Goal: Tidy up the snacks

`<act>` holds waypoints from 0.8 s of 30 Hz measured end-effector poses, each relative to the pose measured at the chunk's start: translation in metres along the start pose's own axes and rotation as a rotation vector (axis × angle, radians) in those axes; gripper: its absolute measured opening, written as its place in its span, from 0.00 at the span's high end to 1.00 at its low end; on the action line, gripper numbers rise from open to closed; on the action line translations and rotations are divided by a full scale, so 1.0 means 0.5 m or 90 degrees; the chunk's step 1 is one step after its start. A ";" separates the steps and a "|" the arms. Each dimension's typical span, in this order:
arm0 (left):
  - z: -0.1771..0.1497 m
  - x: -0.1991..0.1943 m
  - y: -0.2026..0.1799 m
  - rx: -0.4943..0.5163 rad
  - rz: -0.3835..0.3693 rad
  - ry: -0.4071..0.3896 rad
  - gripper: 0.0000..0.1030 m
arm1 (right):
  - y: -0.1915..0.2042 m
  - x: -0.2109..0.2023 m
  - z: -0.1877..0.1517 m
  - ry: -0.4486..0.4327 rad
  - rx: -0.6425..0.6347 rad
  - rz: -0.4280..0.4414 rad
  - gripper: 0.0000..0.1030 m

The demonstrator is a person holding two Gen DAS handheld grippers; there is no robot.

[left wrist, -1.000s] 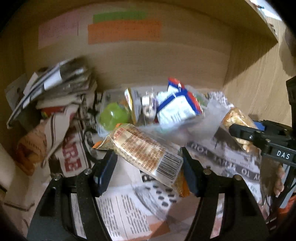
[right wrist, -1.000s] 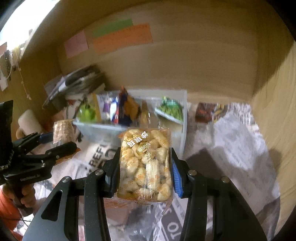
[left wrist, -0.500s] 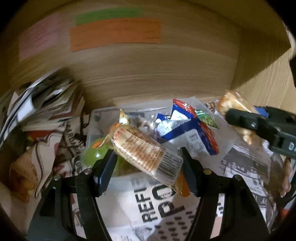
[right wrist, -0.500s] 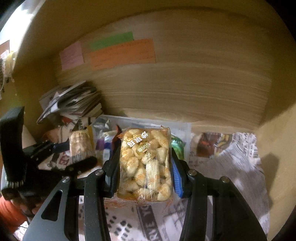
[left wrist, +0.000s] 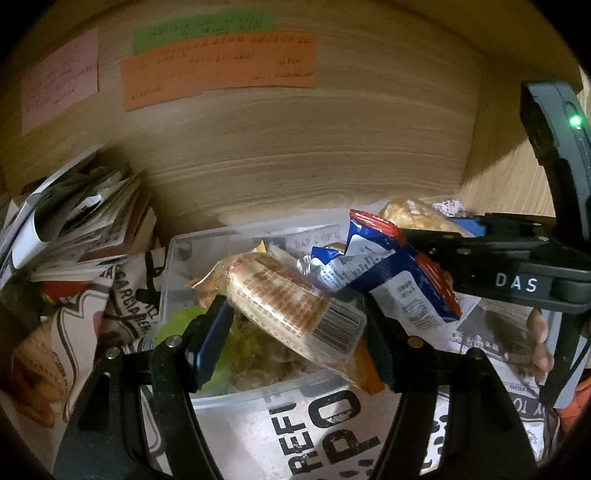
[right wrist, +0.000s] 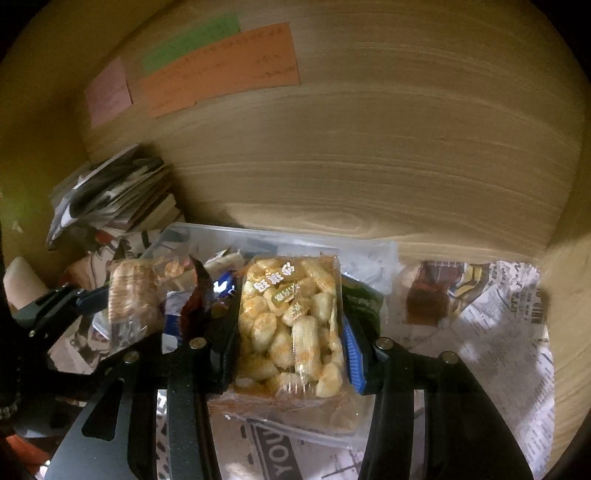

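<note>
Two snack packs hang over the clear bin (left wrist: 177,258): the left hand-held gripper (left wrist: 295,328), jaws opening, has the cracker sleeve (left wrist: 284,299) between its pads, while the right hand-held gripper (right wrist: 290,332) grasps the puffed-snack pack (right wrist: 291,325).

My left fingers (left wrist: 210,339) are black with blue pads, around a tan biscuit packet (left wrist: 291,306) with a black-and-white barcode and orange end. The pouch (left wrist: 399,273) to its right is blue, white and red. My right packet (right wrist: 291,325) is clear, showing pale yellow pieces. Pink (left wrist: 61,79), green (left wrist: 203,27) and orange (left wrist: 221,66) notes mark the wood-grain wall.
</note>
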State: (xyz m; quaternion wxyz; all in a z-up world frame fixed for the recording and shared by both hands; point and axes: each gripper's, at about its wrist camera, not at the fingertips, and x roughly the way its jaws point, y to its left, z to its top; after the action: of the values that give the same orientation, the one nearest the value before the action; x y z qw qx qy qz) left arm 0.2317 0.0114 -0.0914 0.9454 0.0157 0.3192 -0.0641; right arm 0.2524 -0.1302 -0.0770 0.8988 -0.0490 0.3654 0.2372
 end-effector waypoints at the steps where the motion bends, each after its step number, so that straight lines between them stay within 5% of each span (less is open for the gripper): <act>1: 0.000 0.000 0.000 0.000 0.000 0.000 0.32 | -0.002 0.000 0.002 0.000 -0.001 -0.002 0.55; 3: 0.000 -0.002 -0.001 0.002 -0.002 -0.002 0.30 | -0.001 -0.009 0.003 -0.007 -0.004 -0.017 0.41; 6: -0.003 -0.008 -0.006 0.004 -0.004 -0.002 0.25 | -0.001 -0.029 0.003 -0.026 -0.011 -0.024 0.32; 10: -0.007 -0.026 -0.012 0.000 -0.005 -0.008 0.18 | 0.003 -0.057 0.000 -0.039 -0.024 -0.034 0.31; 24: -0.024 -0.088 -0.003 -0.031 0.001 -0.015 0.17 | 0.053 -0.159 -0.037 -0.092 -0.055 -0.021 0.31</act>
State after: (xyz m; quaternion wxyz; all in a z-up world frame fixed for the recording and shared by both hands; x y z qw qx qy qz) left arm 0.1896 0.0154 -0.0741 0.9494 -0.0078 0.3092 -0.0554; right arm 0.1792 -0.1425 -0.0343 0.9237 -0.0765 0.2883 0.2405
